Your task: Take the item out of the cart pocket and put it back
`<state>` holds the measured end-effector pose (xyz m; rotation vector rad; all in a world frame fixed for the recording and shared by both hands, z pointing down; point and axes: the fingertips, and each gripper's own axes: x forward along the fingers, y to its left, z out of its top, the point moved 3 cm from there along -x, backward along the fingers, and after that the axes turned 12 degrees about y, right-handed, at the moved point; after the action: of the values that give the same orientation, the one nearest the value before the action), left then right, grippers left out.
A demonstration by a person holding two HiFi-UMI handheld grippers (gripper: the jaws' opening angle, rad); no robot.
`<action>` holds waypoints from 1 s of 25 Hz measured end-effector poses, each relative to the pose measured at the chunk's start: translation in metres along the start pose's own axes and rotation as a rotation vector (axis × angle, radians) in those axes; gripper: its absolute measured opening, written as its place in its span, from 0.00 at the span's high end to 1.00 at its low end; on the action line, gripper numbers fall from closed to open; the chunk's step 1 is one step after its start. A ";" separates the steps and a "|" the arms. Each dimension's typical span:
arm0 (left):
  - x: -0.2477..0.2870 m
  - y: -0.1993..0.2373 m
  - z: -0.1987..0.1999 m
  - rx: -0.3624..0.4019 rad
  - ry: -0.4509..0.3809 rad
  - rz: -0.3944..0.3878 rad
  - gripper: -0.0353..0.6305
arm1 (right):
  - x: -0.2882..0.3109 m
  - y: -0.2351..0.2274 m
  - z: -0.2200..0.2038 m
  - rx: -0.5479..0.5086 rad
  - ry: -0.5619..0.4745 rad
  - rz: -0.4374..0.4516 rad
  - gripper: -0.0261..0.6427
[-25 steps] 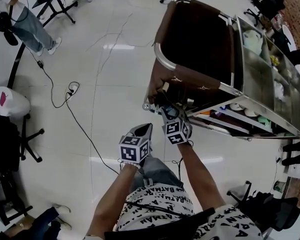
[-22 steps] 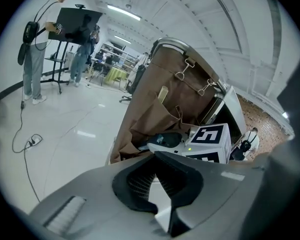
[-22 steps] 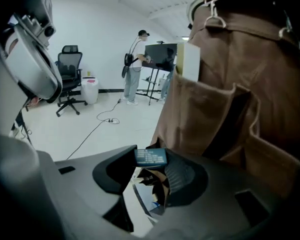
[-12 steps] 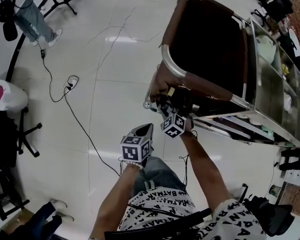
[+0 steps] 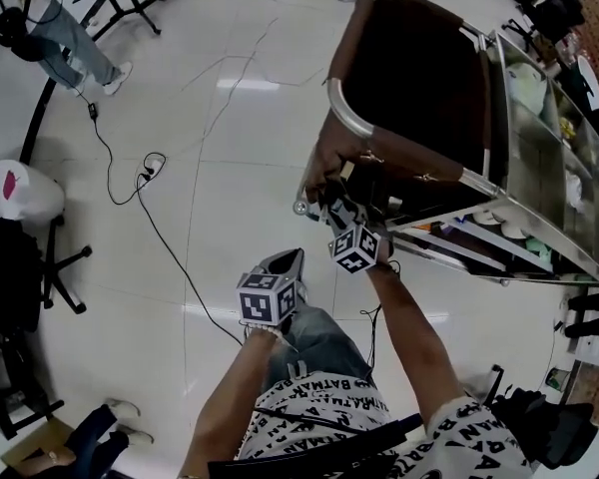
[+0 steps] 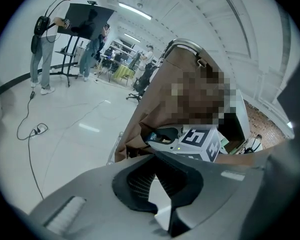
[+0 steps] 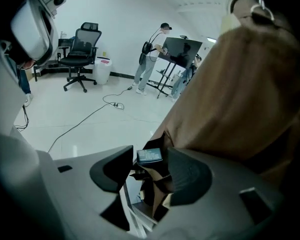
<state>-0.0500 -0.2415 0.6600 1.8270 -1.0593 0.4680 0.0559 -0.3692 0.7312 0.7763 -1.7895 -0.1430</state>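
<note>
A small dark item with a printed label [image 7: 150, 155] sticks up out of a brown fabric pocket [image 7: 157, 180] on the cart's brown bag [image 5: 379, 153]. My right gripper [image 7: 150, 166] straddles the item with its jaws opening, and a gap shows on each side of it. From the head view, the right gripper [image 5: 331, 206] is at the bag's lower near corner. My left gripper [image 5: 288, 259] hangs lower and to the left, over the floor and away from the cart. The left gripper [image 6: 157, 156] has its jaws together and holds nothing.
The steel cart [image 5: 539, 168] holds shelves of supplies [image 5: 489, 223] on its right side. Cables [image 5: 145, 178] run over the white floor on the left. A white bin [image 5: 15, 196] and an office chair [image 7: 82, 46] stand farther off, and people stand by a dark board [image 7: 182, 49].
The right gripper has stayed at the bag's pocket and its marker cube has turned a little. The left gripper has hardly moved.
</note>
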 end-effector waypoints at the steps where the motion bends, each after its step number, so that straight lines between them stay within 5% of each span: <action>1: -0.007 -0.001 -0.002 0.007 -0.003 -0.002 0.95 | -0.009 0.002 0.001 0.006 -0.009 -0.009 0.61; 12: -0.132 -0.050 -0.050 0.115 -0.112 -0.017 0.95 | -0.211 0.051 0.003 0.458 -0.265 0.090 0.64; 19: -0.178 -0.083 -0.068 0.159 -0.172 -0.036 0.95 | -0.316 0.049 0.008 0.691 -0.373 0.078 0.91; 25: -0.184 -0.113 -0.056 0.215 -0.208 -0.050 0.95 | -0.371 0.057 0.000 0.786 -0.424 0.079 0.95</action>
<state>-0.0523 -0.0867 0.4994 2.1237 -1.1346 0.3791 0.0908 -0.1147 0.4576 1.2897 -2.2998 0.5167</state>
